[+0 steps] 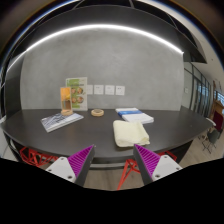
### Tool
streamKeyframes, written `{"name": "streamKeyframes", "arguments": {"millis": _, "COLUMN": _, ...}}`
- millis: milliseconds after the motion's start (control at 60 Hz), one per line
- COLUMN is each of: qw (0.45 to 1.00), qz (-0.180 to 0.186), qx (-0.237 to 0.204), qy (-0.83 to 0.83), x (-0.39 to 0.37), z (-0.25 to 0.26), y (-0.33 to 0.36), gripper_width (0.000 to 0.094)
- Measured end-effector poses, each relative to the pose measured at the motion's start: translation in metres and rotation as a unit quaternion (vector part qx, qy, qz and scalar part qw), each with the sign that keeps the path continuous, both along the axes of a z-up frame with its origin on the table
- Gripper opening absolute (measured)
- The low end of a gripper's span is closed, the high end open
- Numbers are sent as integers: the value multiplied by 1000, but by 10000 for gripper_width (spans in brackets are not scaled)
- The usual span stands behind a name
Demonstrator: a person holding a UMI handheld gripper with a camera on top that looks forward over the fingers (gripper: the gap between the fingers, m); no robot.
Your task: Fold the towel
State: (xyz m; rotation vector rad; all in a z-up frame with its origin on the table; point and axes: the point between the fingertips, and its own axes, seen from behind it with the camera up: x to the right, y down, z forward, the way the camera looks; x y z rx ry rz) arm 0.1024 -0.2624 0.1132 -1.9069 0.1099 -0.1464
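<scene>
**Towel lies ahead, gripper held back from the table**

The gripper [109, 163] is held with its fingers spread wide apart and nothing between them; the purple pads [80, 159] face each other across an empty gap. It is kept back from the near edge of the dark table [40, 137], so no contact with anything is made yet.

The cream towel [130, 133] is seen lying on the table beyond the fingers, a little toward the right one, apparently already doubled into a compact rectangle. Just behind it a flat white and blue item [135, 116] is laid. Further left, a roll of tape [97, 113], an upright card [75, 95] and some flat papers [60, 121] are set well apart from the towel, so the space around it is left free for folding.

An approach toward a towel edge is judged to be required next.
</scene>
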Motion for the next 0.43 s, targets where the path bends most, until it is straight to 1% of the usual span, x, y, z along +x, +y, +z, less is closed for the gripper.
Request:
{"name": "streamKeyframes", "arguments": {"millis": 117, "qw": 999, "qz": 30, "qx": -14, "qy": -4, "x": -55, "z": -1, "y": -49, "gripper_width": 803}}
{"name": "streamKeyframes", "arguments": {"millis": 200, "qw": 999, "qz": 46, "qx": -17, "qy": -12, "x": -80, "z": -1, "y": -79, "gripper_width": 804}}
{"name": "streamKeyframes", "arguments": {"millis": 333, "qw": 997, "qz": 65, "qx": -2, "qy": -41, "x": -98, "z": 8, "y": -104, "gripper_width": 804}}
{"name": "streamKeyframes", "arguments": {"millis": 433, "qw": 996, "qz": 66, "qx": -3, "qy": -57, "x": -95, "z": 5, "y": -110, "gripper_width": 804}}
